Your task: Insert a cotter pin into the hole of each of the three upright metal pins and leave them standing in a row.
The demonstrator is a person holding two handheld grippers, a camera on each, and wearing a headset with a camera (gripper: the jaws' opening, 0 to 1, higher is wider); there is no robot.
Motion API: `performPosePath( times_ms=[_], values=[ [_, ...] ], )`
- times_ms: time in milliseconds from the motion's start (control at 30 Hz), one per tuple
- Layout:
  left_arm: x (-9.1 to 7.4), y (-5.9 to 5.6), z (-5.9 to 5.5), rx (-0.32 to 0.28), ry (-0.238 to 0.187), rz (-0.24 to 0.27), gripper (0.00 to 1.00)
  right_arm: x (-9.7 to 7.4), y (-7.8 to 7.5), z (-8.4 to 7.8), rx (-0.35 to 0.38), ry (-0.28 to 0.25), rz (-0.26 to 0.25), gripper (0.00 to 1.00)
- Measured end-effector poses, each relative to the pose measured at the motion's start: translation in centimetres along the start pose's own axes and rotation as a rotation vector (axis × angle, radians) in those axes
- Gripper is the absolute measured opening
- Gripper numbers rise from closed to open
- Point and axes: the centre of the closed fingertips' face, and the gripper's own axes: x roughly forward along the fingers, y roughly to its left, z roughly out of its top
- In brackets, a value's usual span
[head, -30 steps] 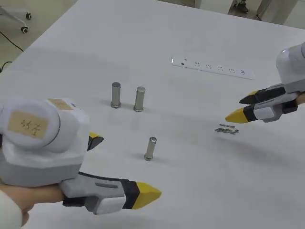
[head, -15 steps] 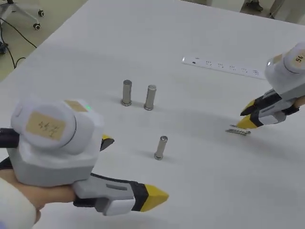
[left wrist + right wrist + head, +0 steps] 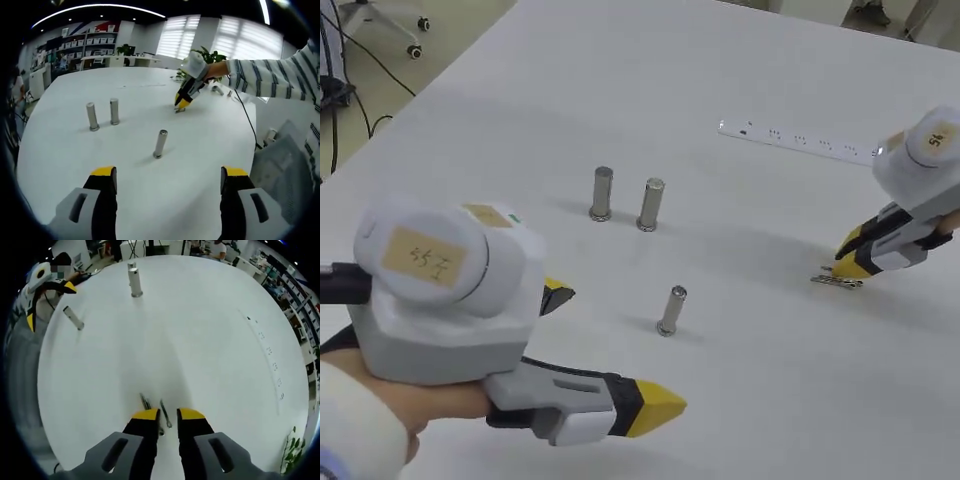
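The cotter pins (image 3: pixel 838 281) lie loose and flat in a small bunch on the white table (image 3: pixel 770 380), toward its 3 o'clock side in the head view; they are too thin to count with certainty. None of them sits in a metal pin. The right gripper (image 3: pixel 850 255) has its yellow tips down at this bunch. In the right gripper view its jaws stand narrow, with a slim gap between them. One cotter pin lies in that gap and another lies just ahead of the tip at 11 o'clock. Whether either tip touches a pin cannot be told. The three metal pins stand upright and apart from the bunch. The lone pin (image 3: pixel 671 310) is near the middle of the table, at about 9 o'clock from the cotter pins. The other two, the far-left pin (image 3: pixel 602 193) and its neighbour (image 3: pixel 651 204), stand side by side at about 11 o'clock from the lone one. The left gripper (image 3: pixel 615 348) hovers at 7 o'clock of the lone pin, its jaws spread wide and holding nothing. A white power strip (image 3: pixel 800 142) lies flat at 12 o'clock from the cotter pins, well apart from them. In the left gripper view a striped sleeve (image 3: pixel 265 75) reaches in behind the right gripper.
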Motion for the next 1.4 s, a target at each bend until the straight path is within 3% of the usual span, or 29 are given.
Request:
performPosePath(
  times_ms=[167, 233, 433, 533, 600, 1000, 1100, 1267, 1400],
  values=[
    [0.0, 0.3, 0.1, 0.001, -0.010, 0.015, 0.85, 0.0, 0.2, -0.1, -0.016, 0.013, 0.013, 0.13],
    [0.0, 0.4, 0.1, 0.005, -0.007, 0.019, 0.84, 0.1, 0.5, -0.1, 0.011, 0.014, 0.024, 0.11],
    [0.2, -0.2, 0.0, -0.024, -0.014, -0.006, 0.82, 0.1, 0.5, -0.1, 0.025, 0.025, 0.007, 0.10],
    [0.4, -0.6, -0.1, -0.018, -0.006, -0.013, 0.81, 0.1, 0.8, -0.1, -0.019, 0.051, -0.003, 0.09],
    [0.4, -0.7, -0.1, -0.016, -0.007, -0.016, 0.80, 0.2, 0.9, 0.0, -0.041, 0.058, -0.004, 0.07],
    [0.0, -0.3, -0.2, 0.008, -0.012, 0.013, 0.67, 0.2, 0.6, -0.1, -0.017, 0.068, -0.017, 0.03],
    [-0.3, -0.1, 0.1, 0.024, -0.027, 0.029, 0.61, 0.2, 0.5, -0.1, 0.034, 0.088, -0.029, 0.03],
    [-0.9, 0.2, 0.8, 0.002, -0.072, 0.052, 0.61, 0.2, 0.6, -0.1, -0.043, 0.107, -0.029, 0.03],
    [-1.2, 0.1, 0.8, -0.002, -0.077, 0.055, 0.62, 0.2, 0.6, -0.1, -0.038, 0.112, -0.031, 0.03]
  ],
)
